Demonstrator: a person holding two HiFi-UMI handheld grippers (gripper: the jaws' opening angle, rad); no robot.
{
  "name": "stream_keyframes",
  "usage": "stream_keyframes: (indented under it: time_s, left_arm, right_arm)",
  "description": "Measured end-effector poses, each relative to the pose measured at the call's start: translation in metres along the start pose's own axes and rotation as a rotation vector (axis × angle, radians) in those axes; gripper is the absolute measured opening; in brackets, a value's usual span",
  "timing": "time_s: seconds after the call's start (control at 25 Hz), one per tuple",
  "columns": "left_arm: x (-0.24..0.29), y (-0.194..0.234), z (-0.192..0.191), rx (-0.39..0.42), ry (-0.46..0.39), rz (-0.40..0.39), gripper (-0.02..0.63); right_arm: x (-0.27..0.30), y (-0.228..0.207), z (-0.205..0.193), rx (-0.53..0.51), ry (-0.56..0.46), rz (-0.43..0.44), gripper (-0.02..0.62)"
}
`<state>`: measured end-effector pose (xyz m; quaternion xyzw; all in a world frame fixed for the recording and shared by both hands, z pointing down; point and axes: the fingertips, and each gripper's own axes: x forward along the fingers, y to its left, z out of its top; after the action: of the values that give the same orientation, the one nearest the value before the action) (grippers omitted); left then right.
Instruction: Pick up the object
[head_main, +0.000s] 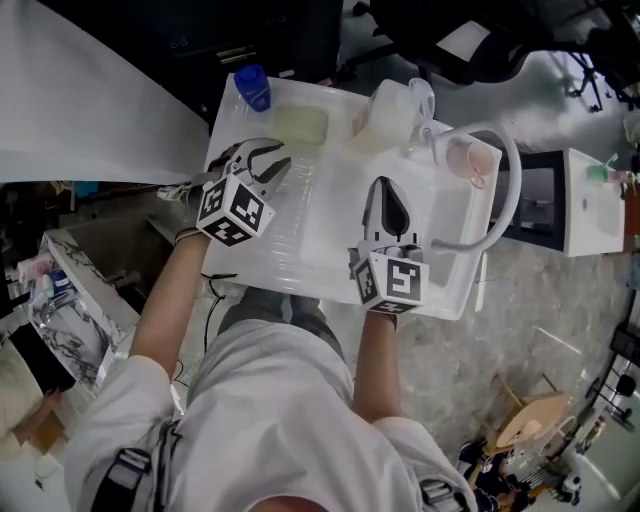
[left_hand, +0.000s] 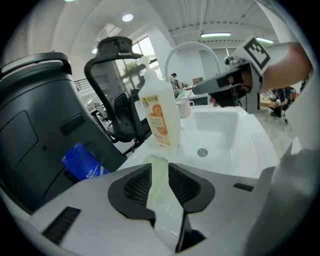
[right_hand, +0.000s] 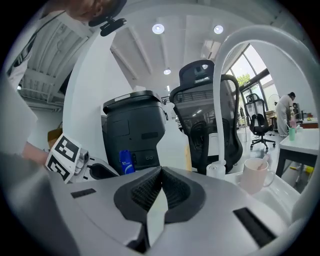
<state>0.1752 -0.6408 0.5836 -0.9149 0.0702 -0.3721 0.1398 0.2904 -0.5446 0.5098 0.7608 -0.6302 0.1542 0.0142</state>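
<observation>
Head view: the left gripper (head_main: 270, 158) hangs over the counter's (head_main: 290, 250) left side with its fingers spread and nothing between them. The pale yellow sponge (head_main: 298, 125) lies flat just beyond them, near the far left corner. The right gripper (head_main: 387, 200) hangs over the basin (head_main: 445, 205), fingers pressed together on nothing.
</observation>
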Motion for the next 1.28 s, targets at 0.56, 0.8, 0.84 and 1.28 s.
stream_keyframes:
  time_s: [0.56, 0.8, 0.84, 1.28]
  left_arm:
    - [0.087, -0.004, -0.048, 0.253, 0.189, -0.071, 0.106]
    - [0.109, -0.007, -0.058, 0.352, 0.227, -0.085, 0.106]
    - [0.111, -0.008, -0.06, 0.359, 0.232, -0.088, 0.106]
    - [0.114, -0.011, -0.061, 0.364, 0.248, -0.126, 0.058]
  right_arm:
    - [0.026, 0.006, -0.035, 0.033, 0.083, 0.013, 0.006]
    - [0.03, 0.007, -0.043, 0.039, 0.101, 0.019, 0.006]
    - [0.03, 0.007, -0.044, 0.042, 0.103, 0.016, 0.006]
    - [0.028, 0.007, -0.039, 0.032, 0.106, 0.012, 0.006]
